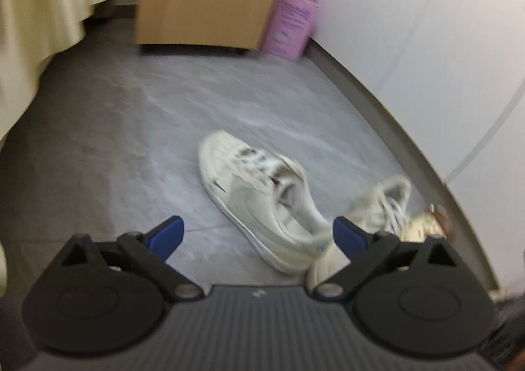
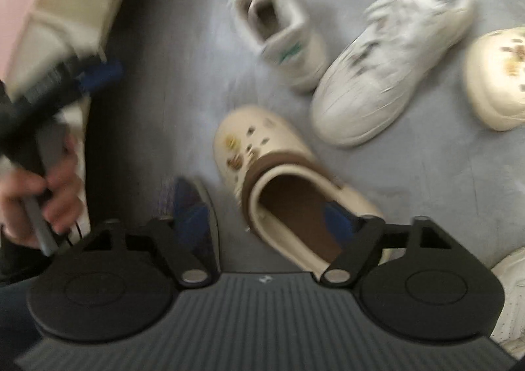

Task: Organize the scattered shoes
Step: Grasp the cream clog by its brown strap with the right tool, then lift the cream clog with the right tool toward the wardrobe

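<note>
looks like a lived-in room of a home, likely a bedroom corner. shown by a cream fabric skirt hanging in folds to the grey marbled floor, a light wooden cabinet against a plain white wall, and a pink paper bag tucked beside it. also by worn white sneakers and cream clogs strewn about.

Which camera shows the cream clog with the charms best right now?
The right wrist view: the clog lies nearly whole, opening and charms visible, though blurred. The left wrist view shows only a cream sliver behind the finger, likely a clog; I cannot tell which.
</note>
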`<state>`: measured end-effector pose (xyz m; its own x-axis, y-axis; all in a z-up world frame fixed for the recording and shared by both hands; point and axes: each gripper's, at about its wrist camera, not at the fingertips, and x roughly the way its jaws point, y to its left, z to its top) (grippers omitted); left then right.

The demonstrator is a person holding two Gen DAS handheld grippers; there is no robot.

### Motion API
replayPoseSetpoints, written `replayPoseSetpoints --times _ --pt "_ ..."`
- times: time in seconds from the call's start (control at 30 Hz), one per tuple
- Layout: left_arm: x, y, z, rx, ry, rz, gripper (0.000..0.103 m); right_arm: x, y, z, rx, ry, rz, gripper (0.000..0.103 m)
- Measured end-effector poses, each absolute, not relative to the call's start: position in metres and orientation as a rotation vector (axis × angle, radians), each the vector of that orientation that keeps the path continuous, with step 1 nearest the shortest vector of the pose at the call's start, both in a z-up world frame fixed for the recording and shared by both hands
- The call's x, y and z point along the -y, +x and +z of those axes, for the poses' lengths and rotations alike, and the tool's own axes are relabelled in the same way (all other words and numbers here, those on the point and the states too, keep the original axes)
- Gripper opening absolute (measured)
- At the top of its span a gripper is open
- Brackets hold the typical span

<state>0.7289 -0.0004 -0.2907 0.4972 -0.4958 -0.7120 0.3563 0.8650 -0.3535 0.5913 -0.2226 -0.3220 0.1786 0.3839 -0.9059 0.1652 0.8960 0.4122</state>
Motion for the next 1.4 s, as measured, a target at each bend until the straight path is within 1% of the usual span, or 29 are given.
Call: replayPoseSetpoints --times 0.07,0.1,0.2,0.27,0.3,0.33,0.37,0.4,0.43,0.5,0.63,0.8,0.97,1.0,1.17,1.27,1.4 --pt "-0.011 0.737 -0.297 -0.956 -0.24 -0.516 0.099 0.211 0.599 -0.343 -1.471 0.517 0.083 0.07" --pt "-0.015 0.74 -0.3 -0.978 -0.261 -0.506 0.099 0.208 0.601 -0.349 -1.47 0.533 0.077 0.068" --pt "-0.02 0.745 -0.306 -1.005 -0.285 -0.478 0.099 0.206 0.605 -0.364 -1.449 0.583 0.077 0.069" --pt "-0.02 0.746 -0.308 -1.017 -0.286 -0.475 0.099 0.21 0.607 -0.384 -1.443 0.667 0.096 0.07" --pt "-0.017 0.745 -0.309 -1.023 -0.277 -0.484 0.099 0.212 0.607 -0.395 -1.439 0.71 0.107 0.066" --pt "-0.014 0.745 -0.309 -1.026 -0.269 -0.491 0.099 0.209 0.611 -0.399 -1.437 0.687 0.152 0.061" --pt "-0.009 0.744 -0.309 -1.03 -0.252 -0.503 0.099 0.205 0.615 -0.402 -1.435 0.653 0.203 0.047" --pt "-0.005 0.742 -0.309 -1.032 -0.238 -0.512 0.099 0.205 0.617 -0.402 -1.435 0.643 0.216 0.037" --pt "-0.003 0.741 -0.309 -1.035 -0.228 -0.519 0.099 0.204 0.619 -0.403 -1.441 0.642 0.247 0.031" --pt "0.003 0.737 -0.311 -1.044 -0.208 -0.534 0.099 0.203 0.623 -0.403 -1.453 0.63 0.296 0.029" --pt "0.006 0.732 -0.315 -1.056 -0.206 -0.527 0.099 0.2 0.62 -0.385 -1.48 0.474 0.413 0.02" --pt "0.0 0.733 -0.315 -1.058 -0.243 -0.503 0.099 0.216 0.615 -0.356 -1.419 0.383 0.496 0.019" --pt "-0.003 0.736 -0.315 -1.064 -0.258 -0.483 0.099 0.242 0.605 -0.342 -1.418 0.316 0.496 0.019" --pt "-0.002 0.736 -0.315 -1.066 -0.256 -0.481 0.099 0.238 0.608 -0.346 -1.423 0.31 0.491 0.019" --pt "0.002 0.736 -0.315 -1.066 -0.236 -0.484 0.099 0.279 0.592 -0.362 -1.49 0.197 0.414 0.019" --pt "0.003 0.735 -0.315 -1.069 -0.233 -0.489 0.099 0.302 0.59 -0.368 -1.49 0.168 0.384 0.021" --pt "0.005 0.734 -0.315 -1.071 -0.224 -0.478 0.099 0.322 0.585 -0.362 -1.463 0.104 0.393 0.022"
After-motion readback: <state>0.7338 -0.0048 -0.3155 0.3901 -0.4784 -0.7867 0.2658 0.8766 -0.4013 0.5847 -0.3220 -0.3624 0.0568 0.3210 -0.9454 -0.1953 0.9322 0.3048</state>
